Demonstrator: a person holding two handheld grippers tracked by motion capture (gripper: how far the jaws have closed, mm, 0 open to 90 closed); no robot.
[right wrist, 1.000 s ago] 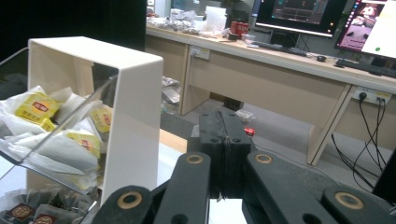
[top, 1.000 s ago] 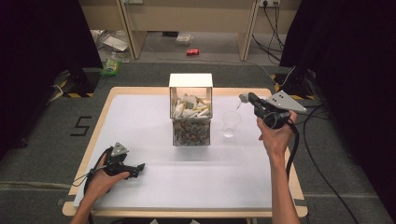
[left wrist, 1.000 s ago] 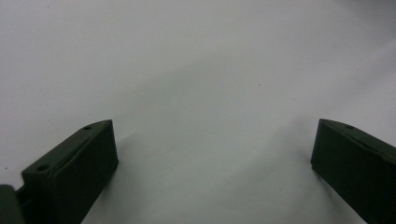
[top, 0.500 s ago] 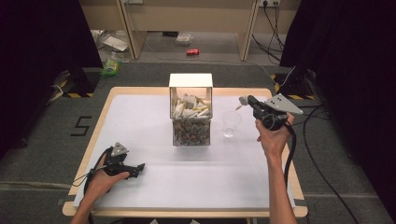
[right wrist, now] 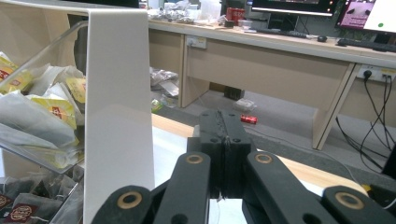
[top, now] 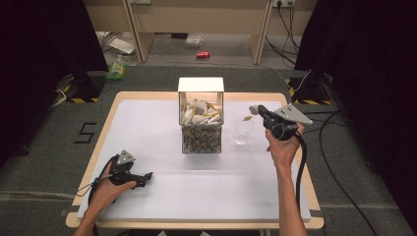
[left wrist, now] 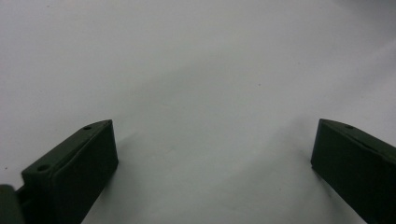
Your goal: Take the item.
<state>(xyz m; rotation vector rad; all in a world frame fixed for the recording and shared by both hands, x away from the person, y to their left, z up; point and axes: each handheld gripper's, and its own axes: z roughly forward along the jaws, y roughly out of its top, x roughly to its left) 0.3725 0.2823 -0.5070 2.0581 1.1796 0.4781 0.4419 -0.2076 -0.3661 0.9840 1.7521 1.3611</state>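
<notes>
Just left of the right gripper (top: 253, 109), a clear box (top: 201, 118) holds tea bags (top: 199, 114); the plastic cup (top: 243, 132) below it looks empty. Its jaws pinch a thin string with a small tag (top: 248, 118). It has sunk slightly toward the cup.

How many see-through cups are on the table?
1. The clear plastic cup stands on the white table, just right of the clear box of tea bags, under the right gripper.

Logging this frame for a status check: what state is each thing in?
Left tool: open, resting on the table.
Right tool: shut on a thin string, yellow tag dangling by the cup.
Cup: upright, looks empty.
Box: open, filled with tea bags.
</notes>
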